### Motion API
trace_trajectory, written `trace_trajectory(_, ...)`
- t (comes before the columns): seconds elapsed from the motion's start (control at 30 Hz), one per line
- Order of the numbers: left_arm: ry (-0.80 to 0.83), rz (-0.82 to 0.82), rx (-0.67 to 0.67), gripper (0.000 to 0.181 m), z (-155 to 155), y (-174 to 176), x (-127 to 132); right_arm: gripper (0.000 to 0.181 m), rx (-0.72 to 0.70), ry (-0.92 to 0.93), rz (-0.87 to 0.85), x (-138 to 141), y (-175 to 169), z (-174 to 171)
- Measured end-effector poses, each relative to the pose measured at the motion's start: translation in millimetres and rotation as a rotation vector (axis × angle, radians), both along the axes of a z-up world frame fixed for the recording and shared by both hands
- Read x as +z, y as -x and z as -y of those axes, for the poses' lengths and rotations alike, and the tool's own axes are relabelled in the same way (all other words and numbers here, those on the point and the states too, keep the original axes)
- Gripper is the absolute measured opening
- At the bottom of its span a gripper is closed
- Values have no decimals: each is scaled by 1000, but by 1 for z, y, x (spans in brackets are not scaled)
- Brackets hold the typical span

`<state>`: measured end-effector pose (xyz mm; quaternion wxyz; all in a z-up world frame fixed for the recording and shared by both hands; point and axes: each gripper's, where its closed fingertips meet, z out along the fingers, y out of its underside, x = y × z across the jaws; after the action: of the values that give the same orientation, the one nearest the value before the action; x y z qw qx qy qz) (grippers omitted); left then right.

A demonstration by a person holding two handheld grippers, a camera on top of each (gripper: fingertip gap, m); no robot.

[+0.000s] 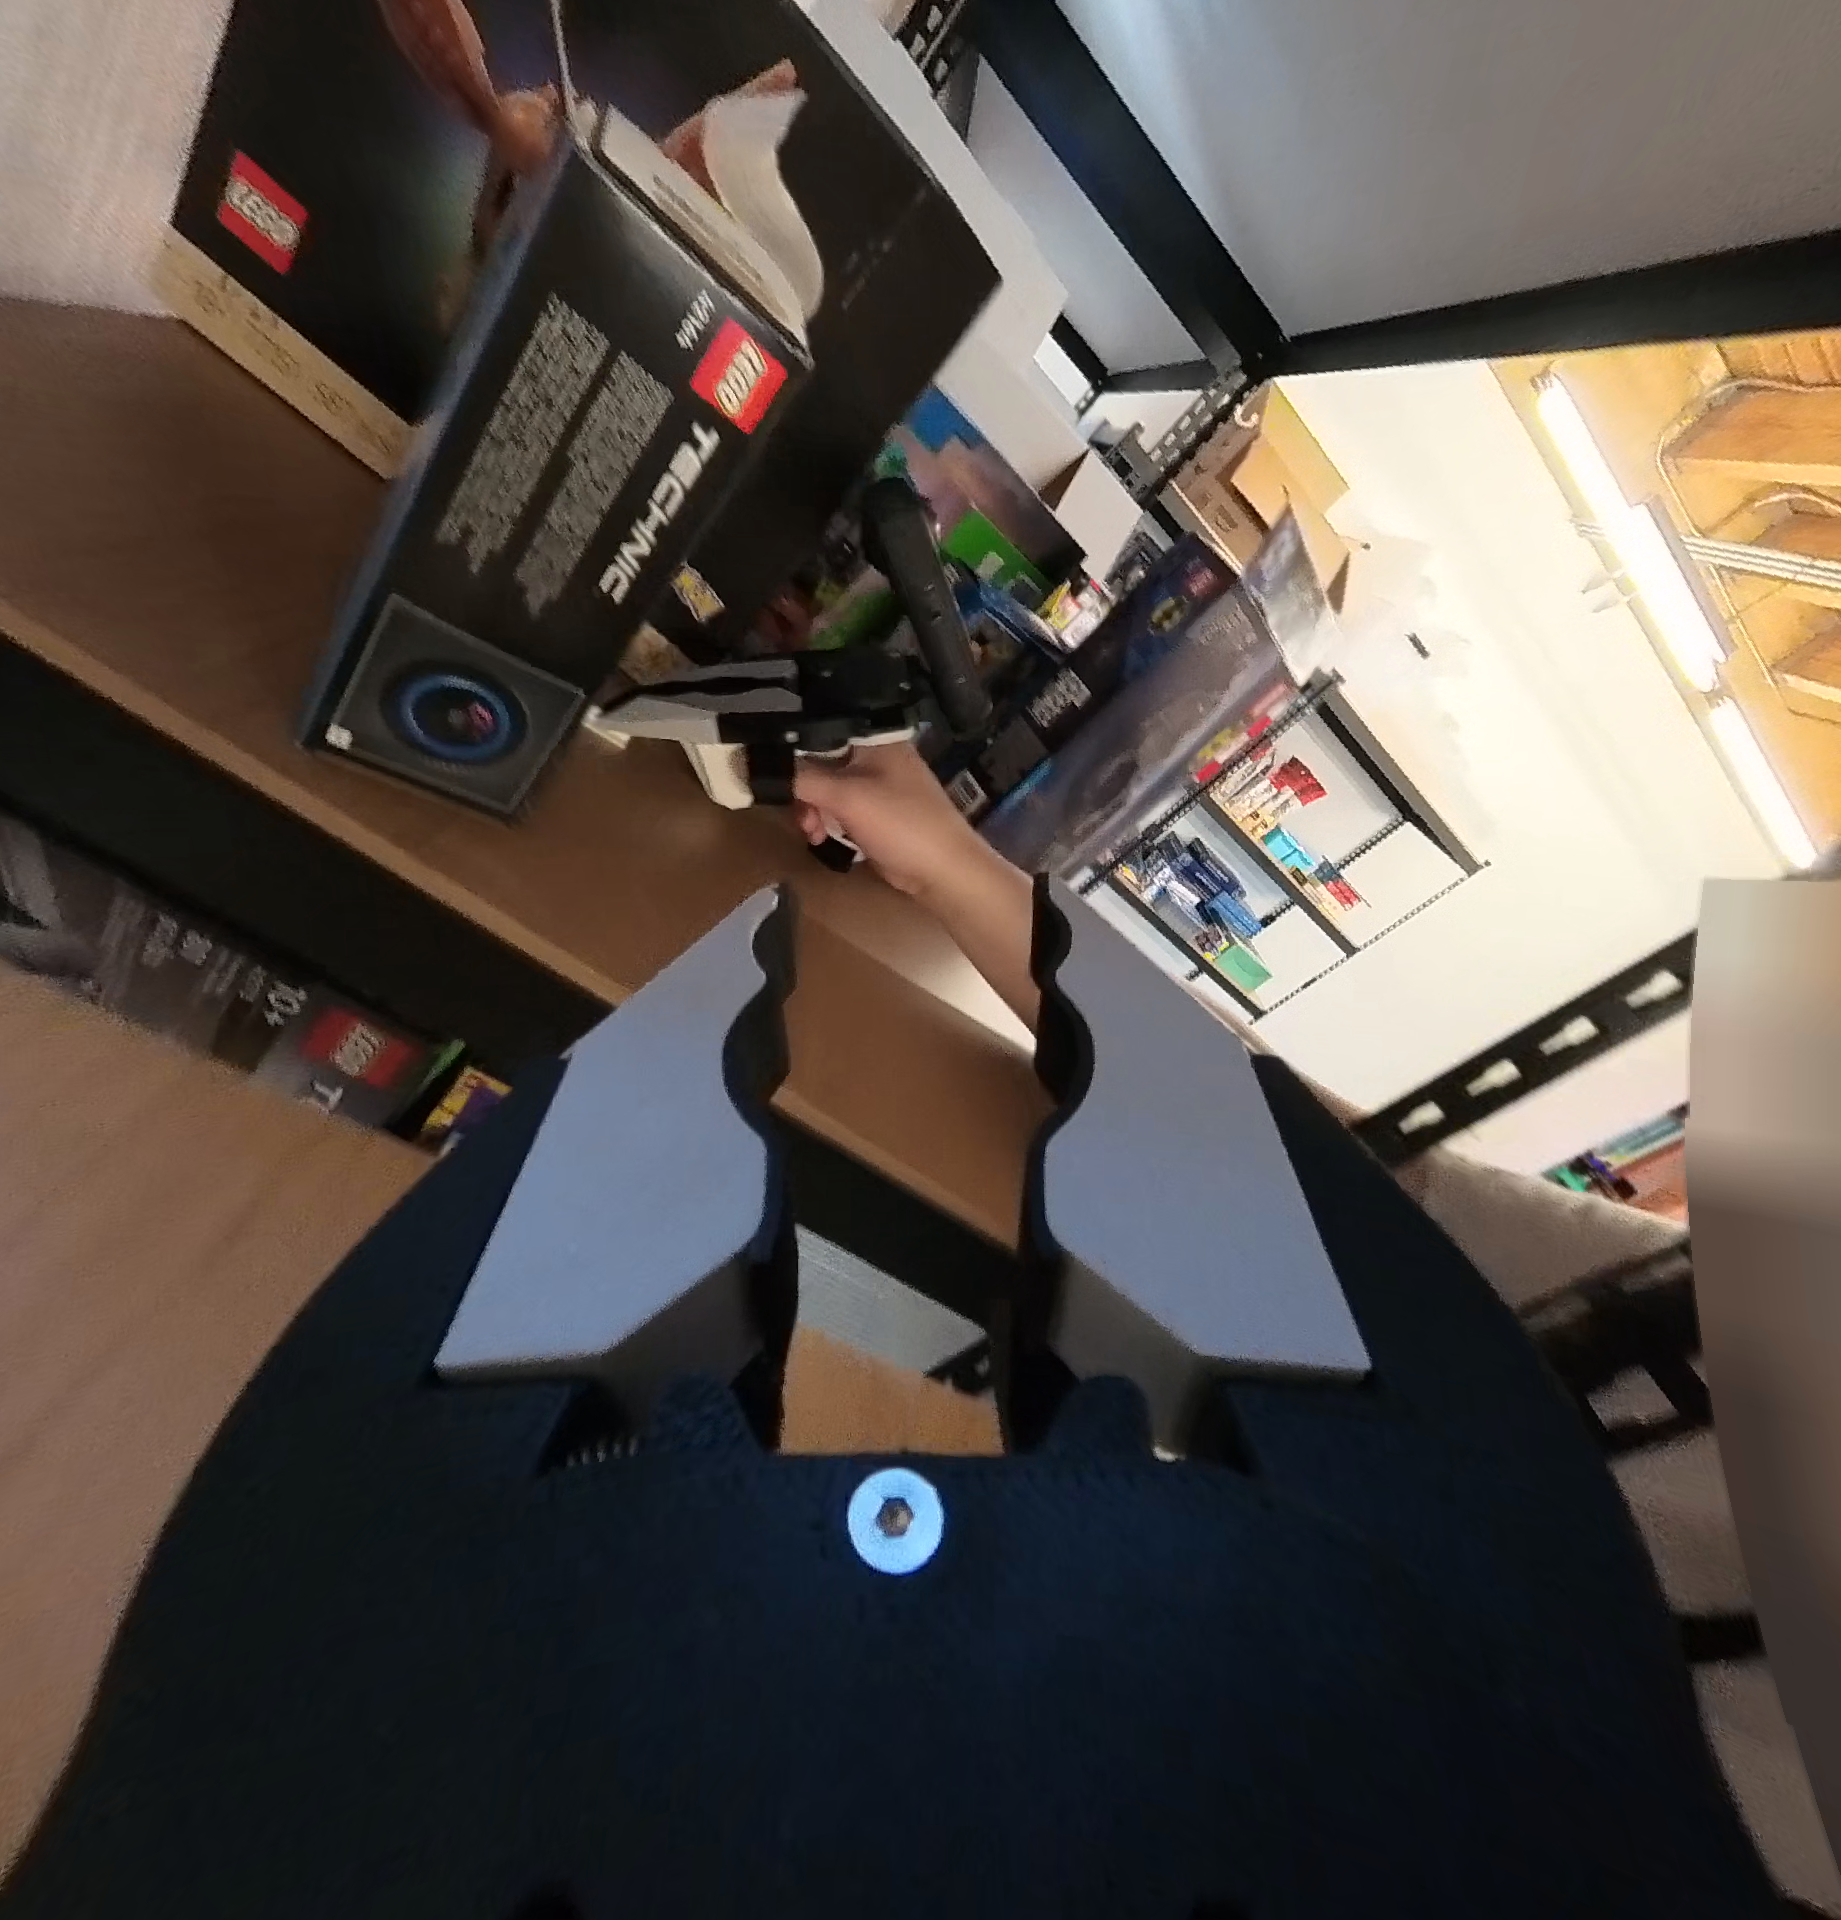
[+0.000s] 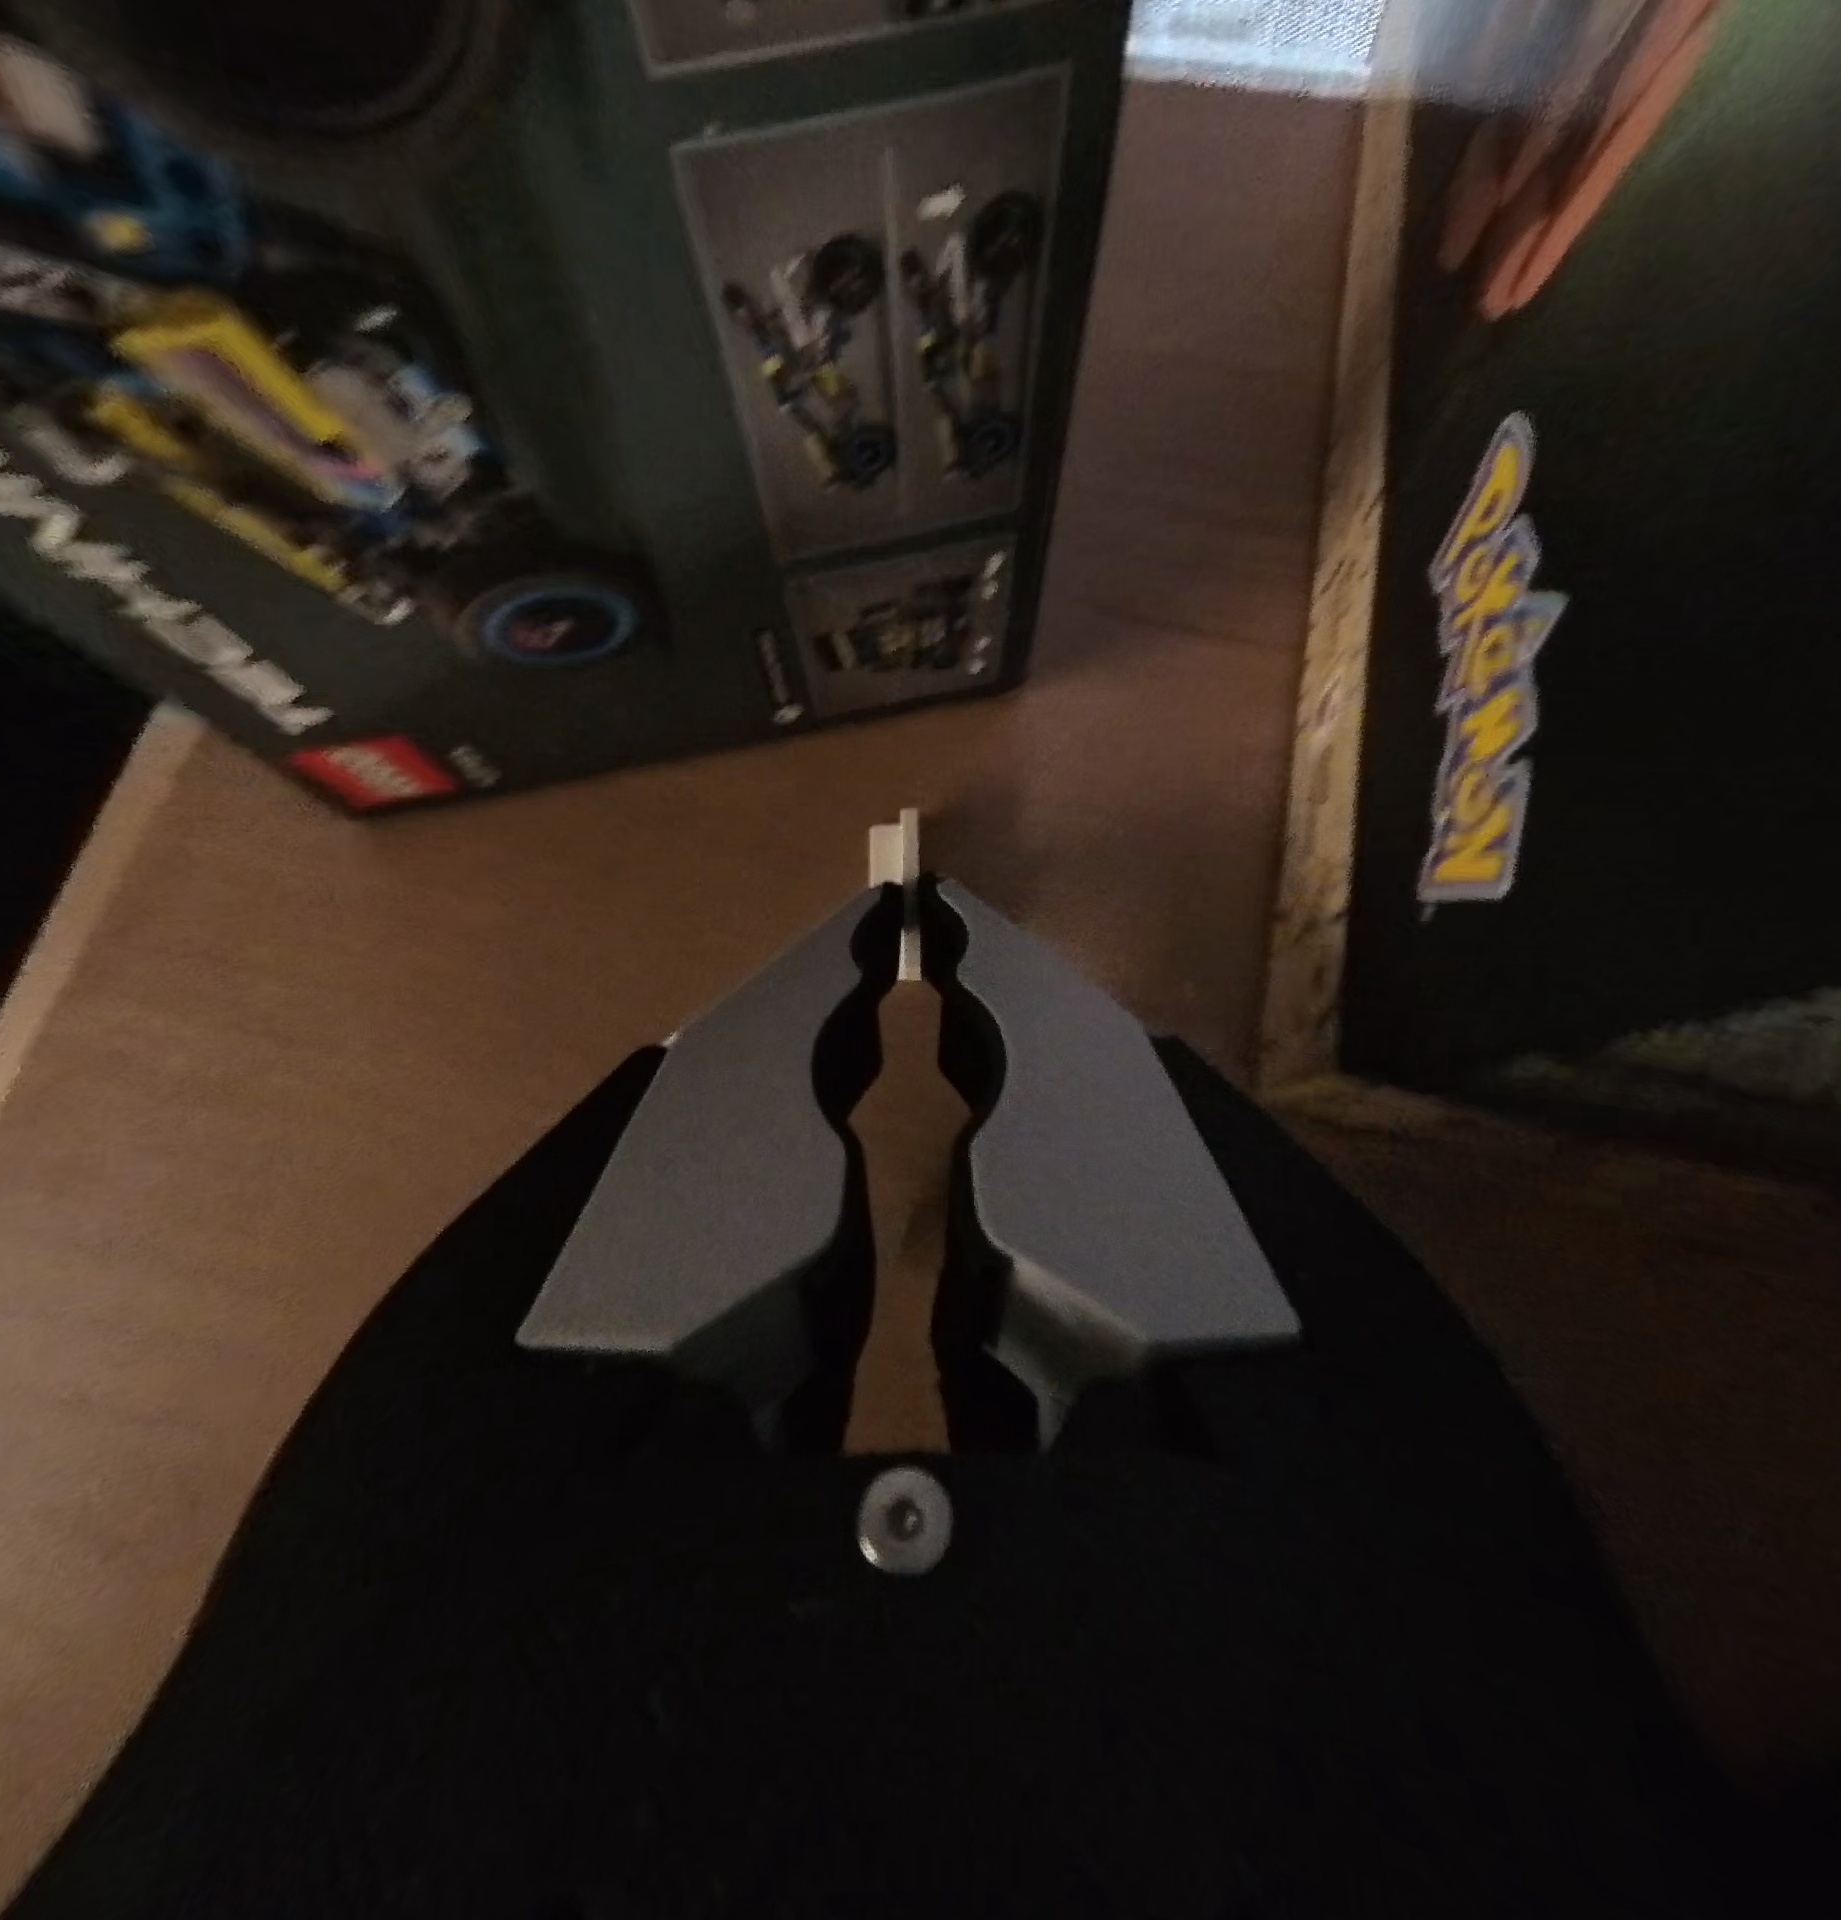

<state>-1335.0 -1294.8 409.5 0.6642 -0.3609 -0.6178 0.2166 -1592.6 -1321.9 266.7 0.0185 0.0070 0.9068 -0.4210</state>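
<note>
The right gripper (image 2: 903,883) has its jaws clenched on a small white piece (image 2: 895,852), thin and flat, which sticks out past the fingertips above the brown shelf (image 2: 583,987). Ahead of it on the shelf stands a dark box (image 2: 604,436) printed with a blue and yellow vehicle, set at an angle; to its right a second dark box (image 2: 1643,520) with a yellow logo stands upright, close beside the gripper. The white piece touches neither box. The left gripper (image 1: 911,914) hangs in the air in front of the shelf (image 1: 168,520) with its jaws released and nothing between them. In the left wrist view the right gripper (image 1: 625,717) shows farther off, held by a hand (image 1: 874,821), its tip just beside the lower corner of the tilted dark box (image 1: 542,499). Behind that box stands the second box (image 1: 303,208) against the wall. Farther back are metal racks (image 1: 1311,831) filled with more coloured boxes.
</note>
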Motion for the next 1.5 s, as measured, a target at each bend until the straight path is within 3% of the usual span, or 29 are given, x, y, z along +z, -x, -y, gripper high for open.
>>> trace_trajectory(0.17, 14, 10, -21, 41, -19, -20, -3, 2, 123, -2, 81, 0, -54, -43)
trace_trajectory(0.27, 37, 32, -46, 42, -30, -23, -5, 7, 159, 4, 1, 7, -64, -62)
trace_trajectory(0.43, 67, 28, -77, 42, -46, -25, 0, 26, -61, 33, -232, 63, 6, -76)
trace_trajectory(0.57, 103, 13, -94, 41, -57, -20, 8, 31, -213, -175, -226, 51, 43, -86)
trace_trajectory(0.77, 119, -1, -136, 41, -72, -12, 11, 23, -426, -420, -466, 31, 97, -90)
trace_trajectory(0.9, 124, -13, -154, 40, -80, -11, 12, 20, -480, -590, -461, 14, 114, -94)
trace_trajectory(1.0, 129, -24, -150, 40, -82, -14, 13, 16, -522, -574, -594, 27, 133, -90)
trace_trajectory(1.13, 129, -37, -145, 39, -81, -19, 16, 16, -485, -525, -555, 20, 130, -80)
trace_trajectory(1.23, 129, -44, -141, 39, -80, -23, 17, 26, -484, -485, -553, 14, 131, -76)
trace_trajectory(1.5, 143, -85, -132, 38, -77, -28, 28, 32, -415, -440, -1140, 34, 155, -68)
